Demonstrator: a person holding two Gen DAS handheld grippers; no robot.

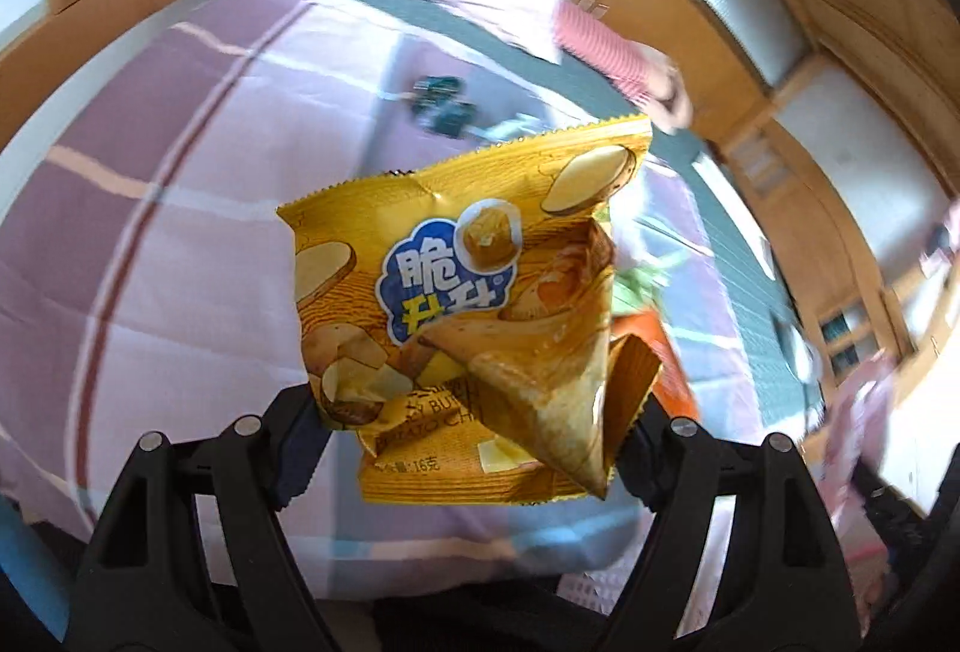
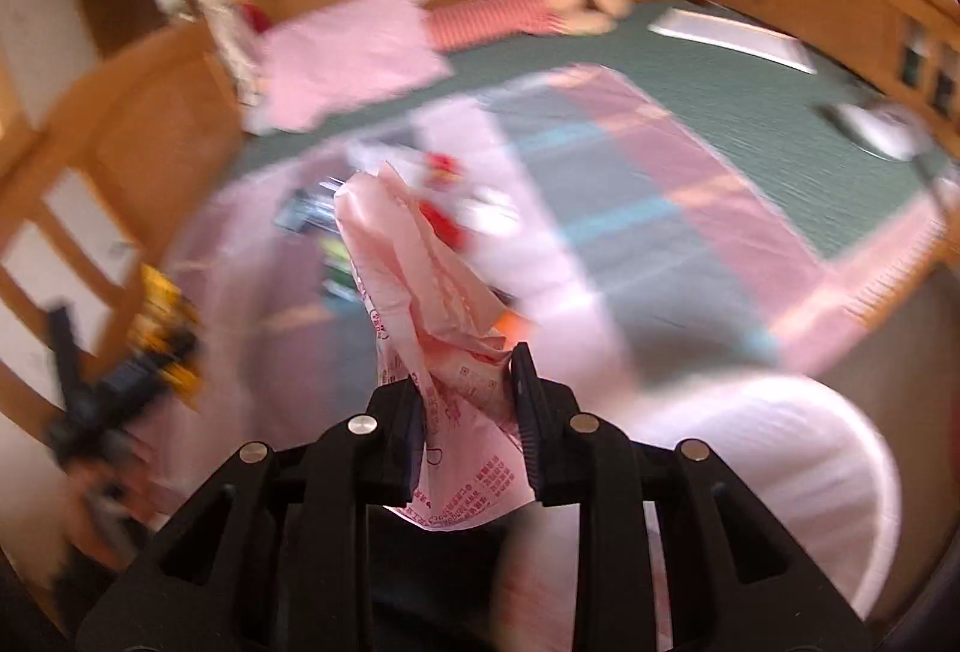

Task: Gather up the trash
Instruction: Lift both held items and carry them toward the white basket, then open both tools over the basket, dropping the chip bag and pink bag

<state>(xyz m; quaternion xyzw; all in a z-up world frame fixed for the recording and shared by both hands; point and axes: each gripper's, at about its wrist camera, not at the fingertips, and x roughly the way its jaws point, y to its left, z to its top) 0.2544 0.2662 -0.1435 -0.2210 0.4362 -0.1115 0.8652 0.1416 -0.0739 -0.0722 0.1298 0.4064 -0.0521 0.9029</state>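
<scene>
Black fingers (image 1: 300, 448) hide yellow chip bag (image 1: 456, 292) edges; background blurred

Both fingers (image 1: 294, 448) (image 2: 396, 442) clamped (angled downward).

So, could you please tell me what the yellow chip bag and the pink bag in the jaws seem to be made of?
Yellow chip bag: likely glossy plastic or foil-laminate film, given sharp creases, bright glare and a serrated sealed edge. Pink bag: apparently thin, soft plastic film, slightly translucent, with limp bunched folds and red print.
</scene>
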